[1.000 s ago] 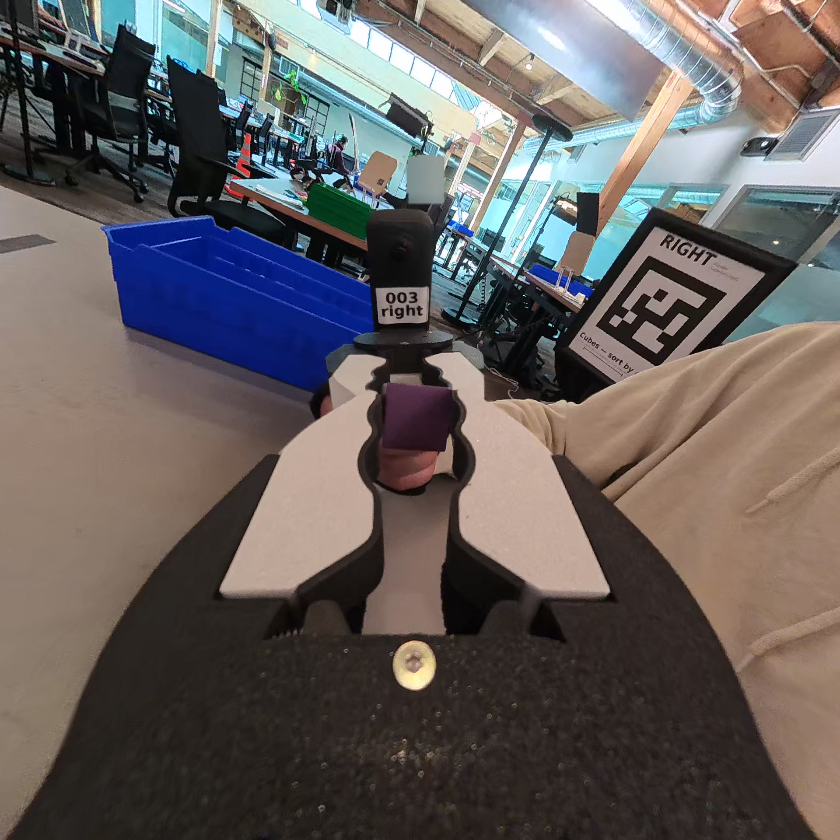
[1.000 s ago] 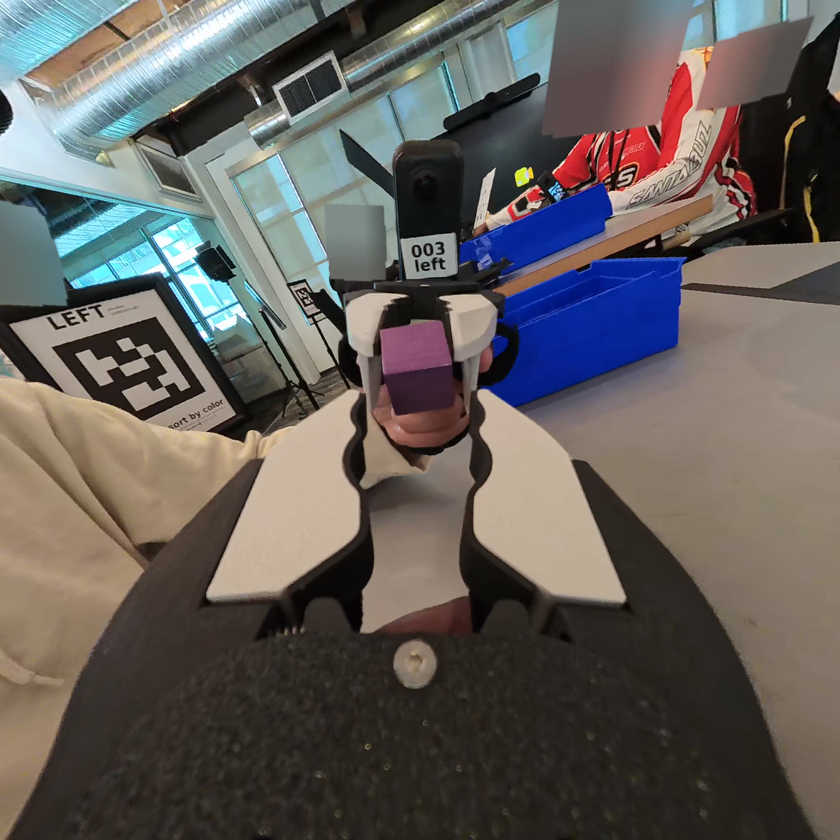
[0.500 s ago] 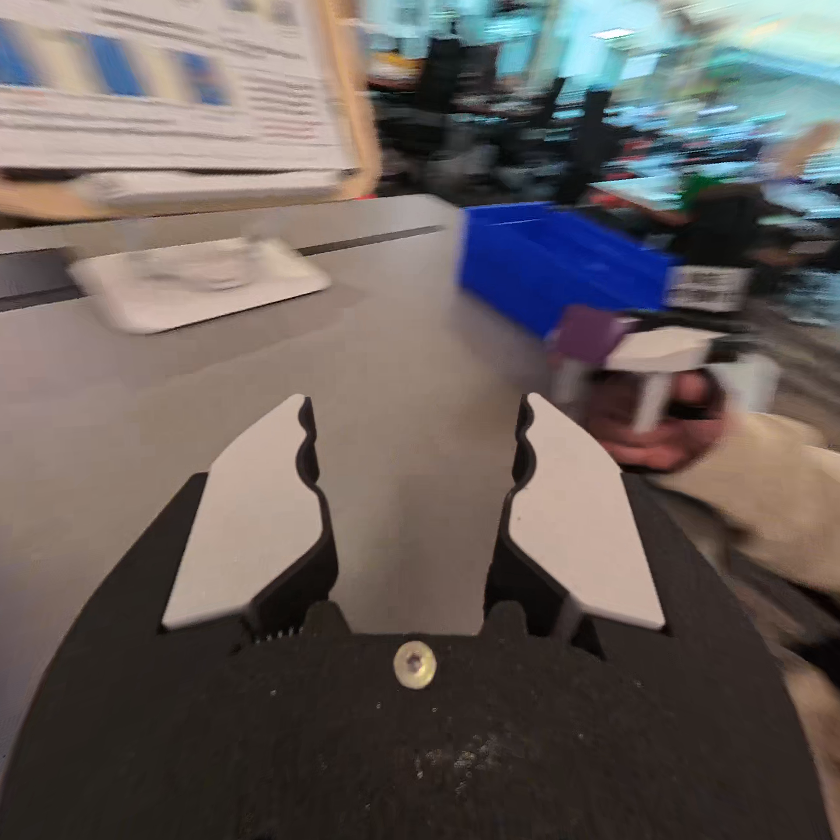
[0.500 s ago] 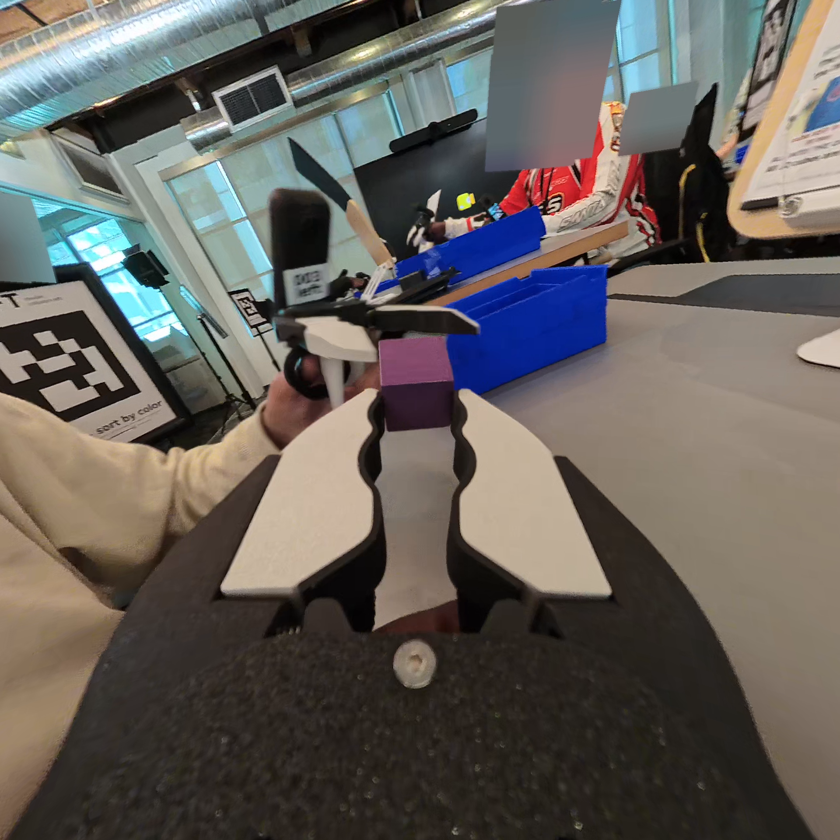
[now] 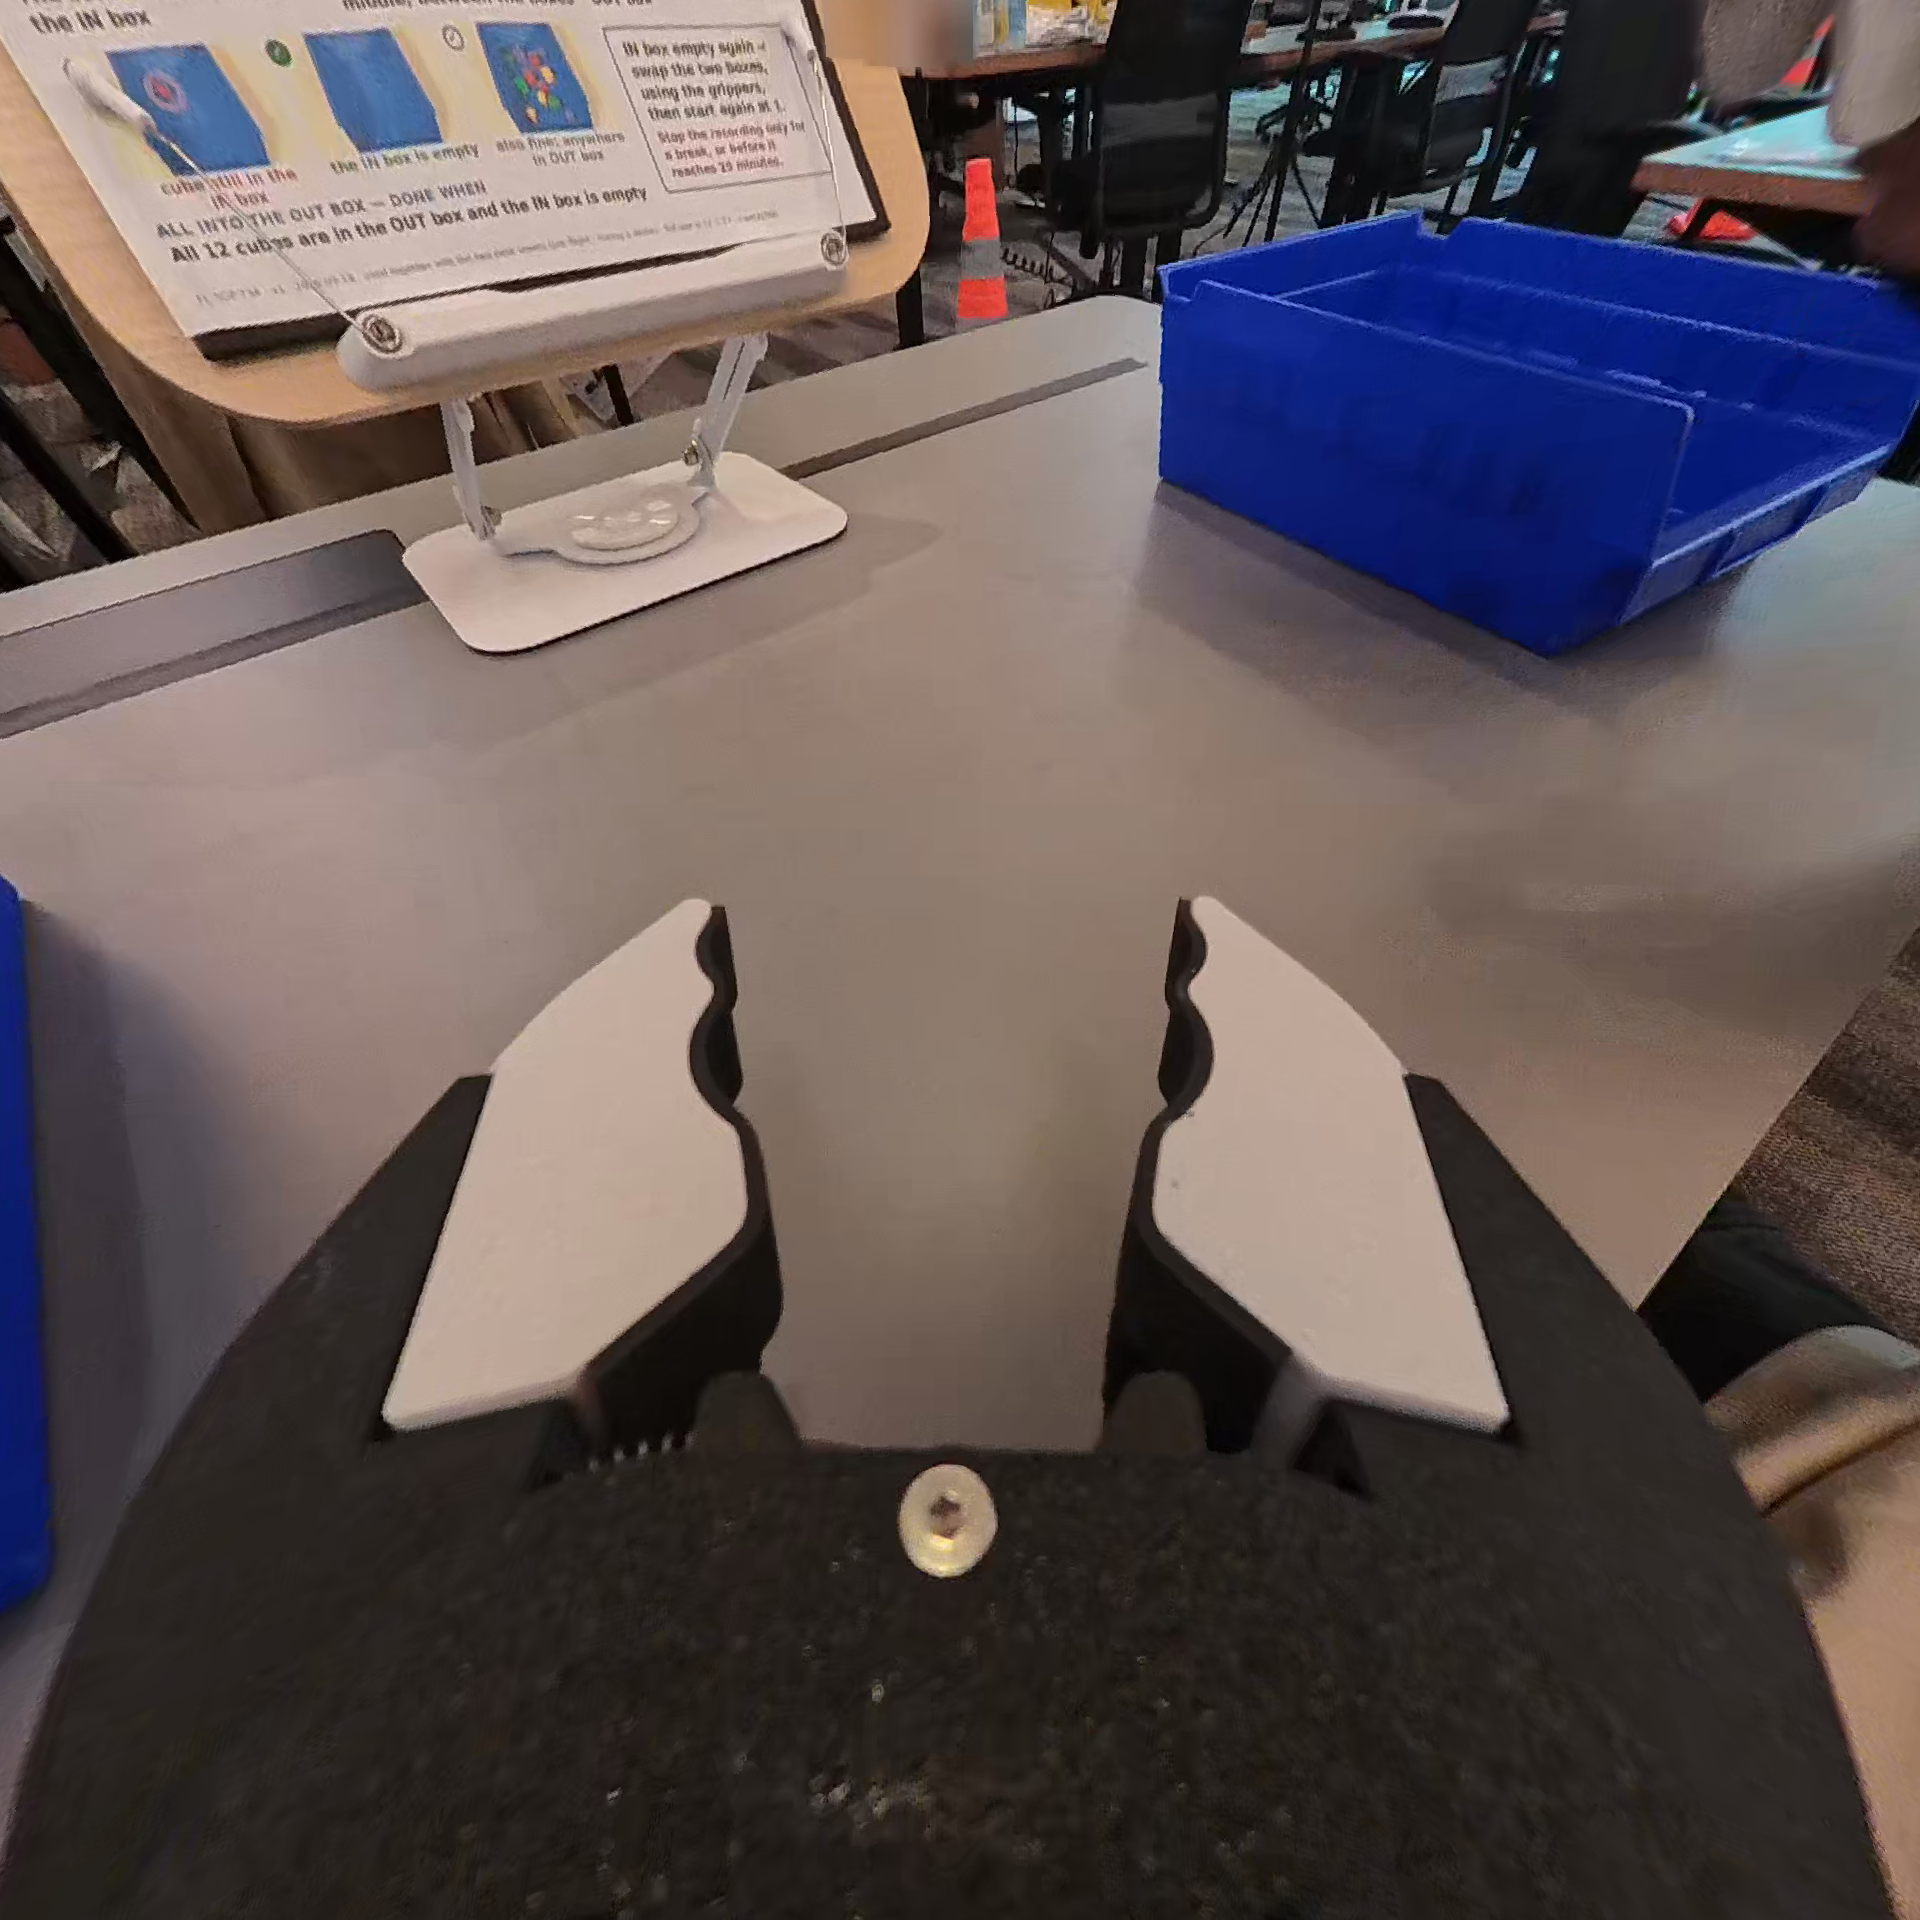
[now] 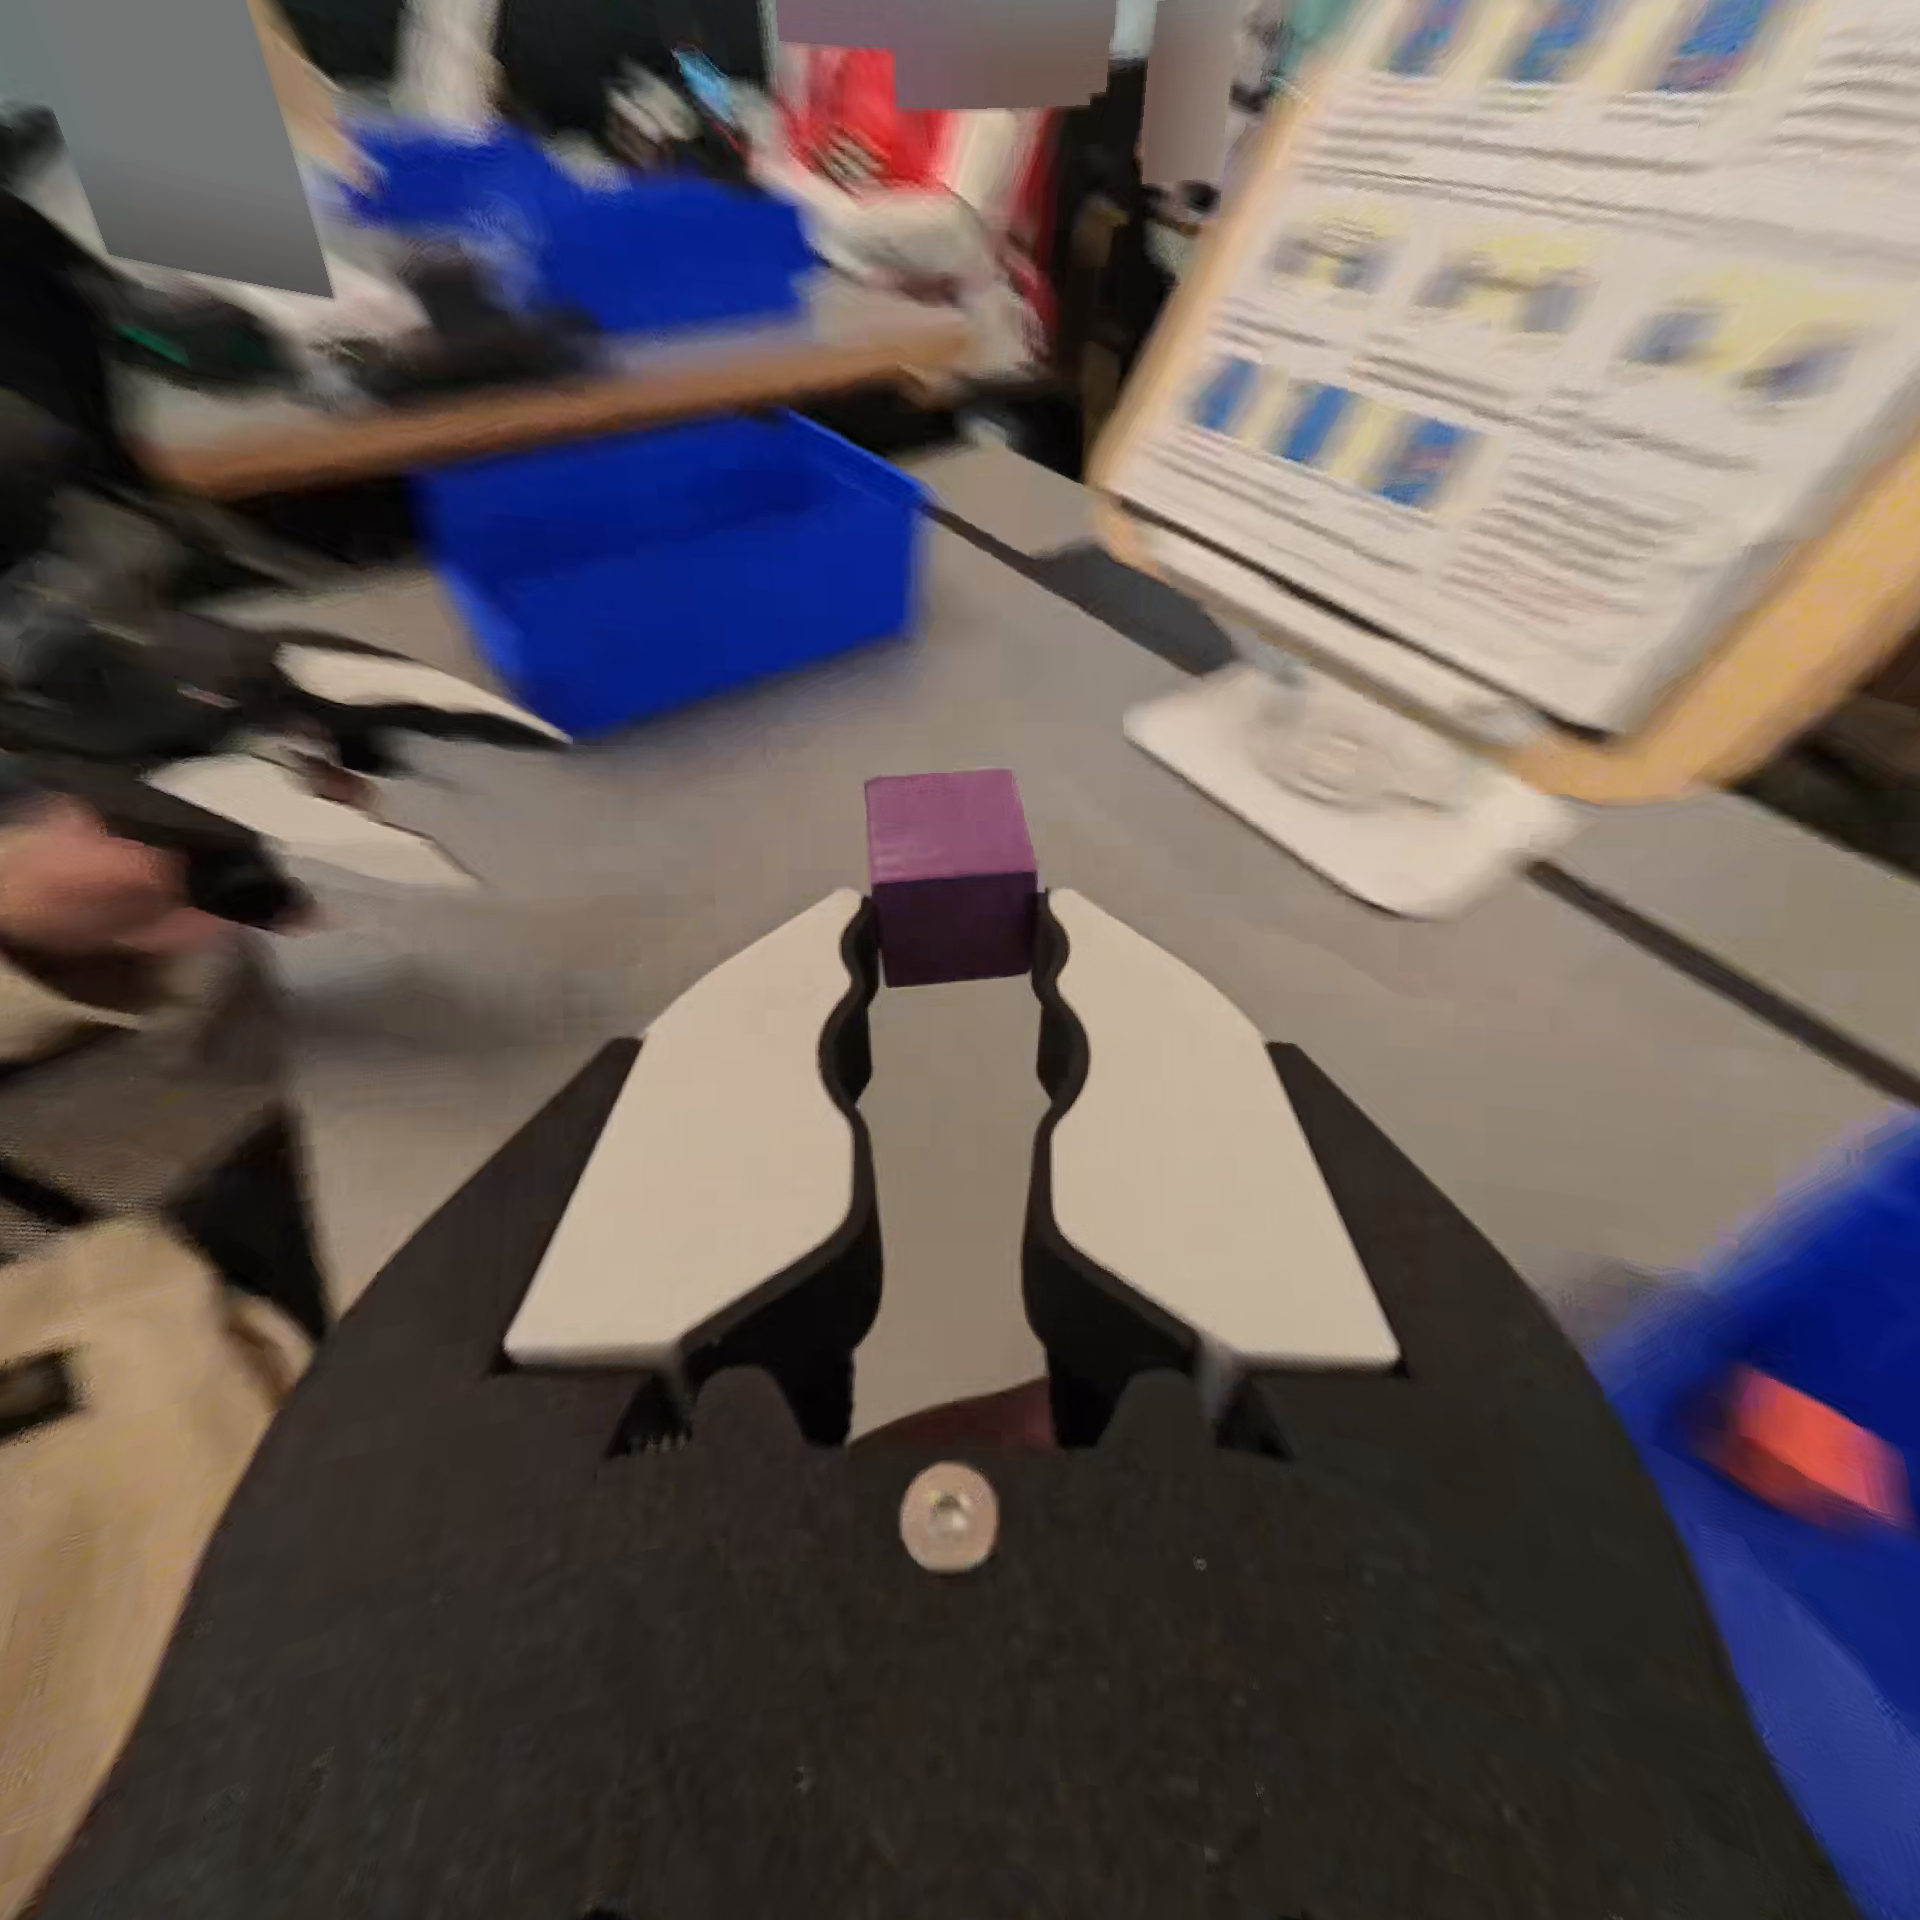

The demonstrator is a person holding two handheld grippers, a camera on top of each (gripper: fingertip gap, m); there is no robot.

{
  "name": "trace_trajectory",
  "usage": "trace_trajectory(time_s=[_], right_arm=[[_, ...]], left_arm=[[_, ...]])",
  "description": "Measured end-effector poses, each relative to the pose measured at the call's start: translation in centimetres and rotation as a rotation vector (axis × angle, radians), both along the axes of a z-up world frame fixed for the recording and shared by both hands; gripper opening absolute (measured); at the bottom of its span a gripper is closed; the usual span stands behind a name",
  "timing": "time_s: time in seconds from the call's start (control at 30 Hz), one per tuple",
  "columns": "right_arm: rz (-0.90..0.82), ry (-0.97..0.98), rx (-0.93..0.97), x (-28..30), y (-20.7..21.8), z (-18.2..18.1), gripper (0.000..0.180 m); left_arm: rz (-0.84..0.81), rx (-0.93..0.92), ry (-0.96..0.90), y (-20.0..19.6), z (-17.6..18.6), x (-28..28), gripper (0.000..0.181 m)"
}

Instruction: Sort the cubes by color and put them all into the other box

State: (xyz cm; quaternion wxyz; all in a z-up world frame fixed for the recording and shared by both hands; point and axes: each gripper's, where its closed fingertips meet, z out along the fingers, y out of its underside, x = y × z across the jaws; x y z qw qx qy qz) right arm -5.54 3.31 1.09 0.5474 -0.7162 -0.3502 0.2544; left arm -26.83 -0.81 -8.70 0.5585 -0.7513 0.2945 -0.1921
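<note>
Carrying the purple cube pinched at the very tips of the right hand-held gripper calls for a steady squeeze and a level wrist, I judge, since so little of the cube sits between the fingers on its way to a blue box. The left hand-held gripper gapes wide with nothing in it (free to help), over bare grey desk; that open middle gives room, but the paper stand and the near blue box, a red cube inside, crowd the right.

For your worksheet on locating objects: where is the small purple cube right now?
In the right wrist view, the small purple cube sits clamped between the right gripper's white fingertips, above the grey table.
</note>
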Motion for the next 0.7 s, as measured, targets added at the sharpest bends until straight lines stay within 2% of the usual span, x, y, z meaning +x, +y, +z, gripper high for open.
trace_trajectory(time_s=[0.07, 0.13, 0.17, 0.27, 0.37, 0.47, 0.6, 0.67, 0.7], right_arm=[[-0.161, -0.190, -0.002, 6.3, 1.1, 0.0, 0.028], [-0.290, -0.382, -0.081, 12.5, 2.1, -2.0, 0.028], [-0.335, -0.479, -0.161, 15.3, 2.4, -3.6, 0.028], [-0.332, -0.679, -0.457, 20.9, 2.1, -9.7, 0.028], [-0.293, -0.789, -0.675, 23.1, 1.5, -14.2, 0.029], [-0.261, -0.910, -0.798, 23.7, 0.8, -16.8, 0.029], [-0.240, -1.005, -0.899, 24.0, 0.0, -18.6, 0.029], [-0.303, -1.045, -0.826, 24.9, 0.7, -17.9, 0.040], [-0.333, -1.009, -0.782, 24.8, 0.9, -16.9, 0.039]], left_arm=[[-0.004, -0.013, -0.017, -0.2, 0.0, 0.0, 0.079], [-0.024, -0.037, -0.033, -0.4, 0.0, 0.2, 0.079], [-0.031, -0.049, -0.038, -0.4, -0.1, 0.3, 0.079], [-0.047, -0.085, -0.050, -0.5, -0.4, 0.5, 0.078], [-0.061, -0.107, -0.066, -0.6, -0.5, 0.6, 0.078], [-0.067, -0.119, -0.056, -0.7, -0.8, 0.8, 0.078], [-0.078, -0.129, -0.030, -0.9, -1.3, 1.2, 0.078], [-0.080, -0.127, -0.020, -0.9, -1.4, 1.2, 0.078], [-0.077, -0.124, -0.016, -0.9, -1.4, 1.2, 0.078]])
